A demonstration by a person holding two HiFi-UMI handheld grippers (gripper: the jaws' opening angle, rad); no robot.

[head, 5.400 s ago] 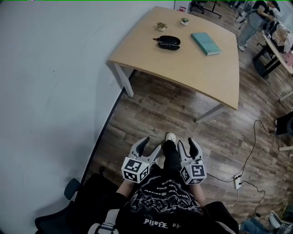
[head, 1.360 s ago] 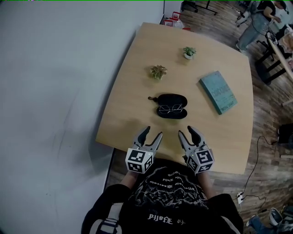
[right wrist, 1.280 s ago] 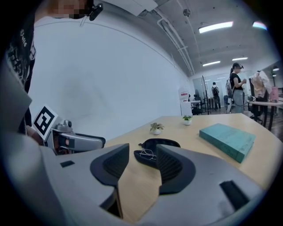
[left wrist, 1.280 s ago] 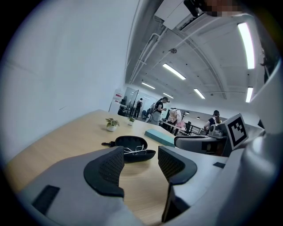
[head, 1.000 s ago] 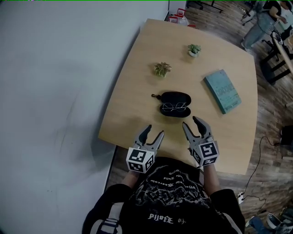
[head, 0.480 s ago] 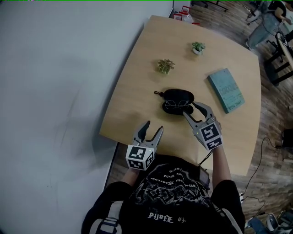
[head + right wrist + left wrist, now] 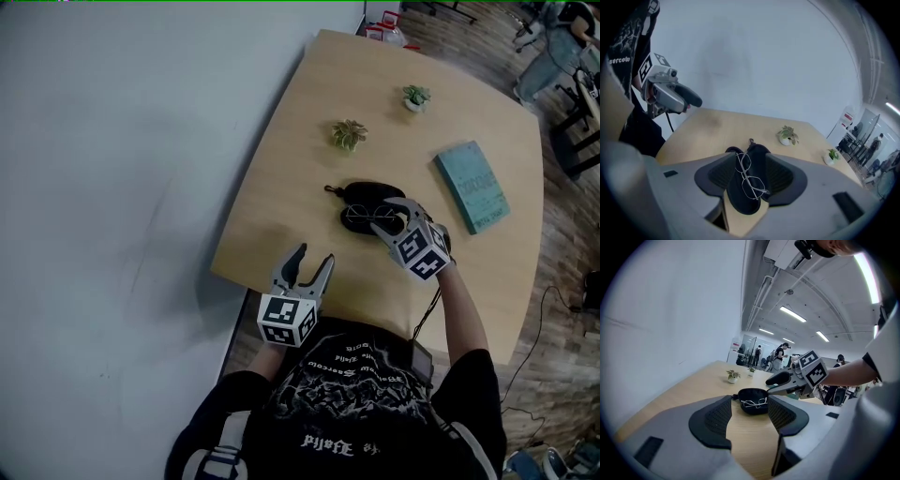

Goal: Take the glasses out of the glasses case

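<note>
The left gripper point(image 7: 312, 260) hovers over the near edge of the tabletop point(image 7: 281, 206); its fingers point(image 7: 715, 420) are spread apart and hold nothing. Farther along the left edge stands a small plant point(image 7: 349, 134), and a second plant point(image 7: 415, 96) stands near the far edge. The black glasses case point(image 7: 359, 194) lies open around the middle of the tabletop, and the glasses point(image 7: 749, 176) lie inside it. The right gripper point(image 7: 382, 220) reaches over the case with its fingers point(image 7: 780, 176) apart, one on each side of the glasses, not closed on them. A teal book point(image 7: 476, 186) lies near the right edge.
</note>
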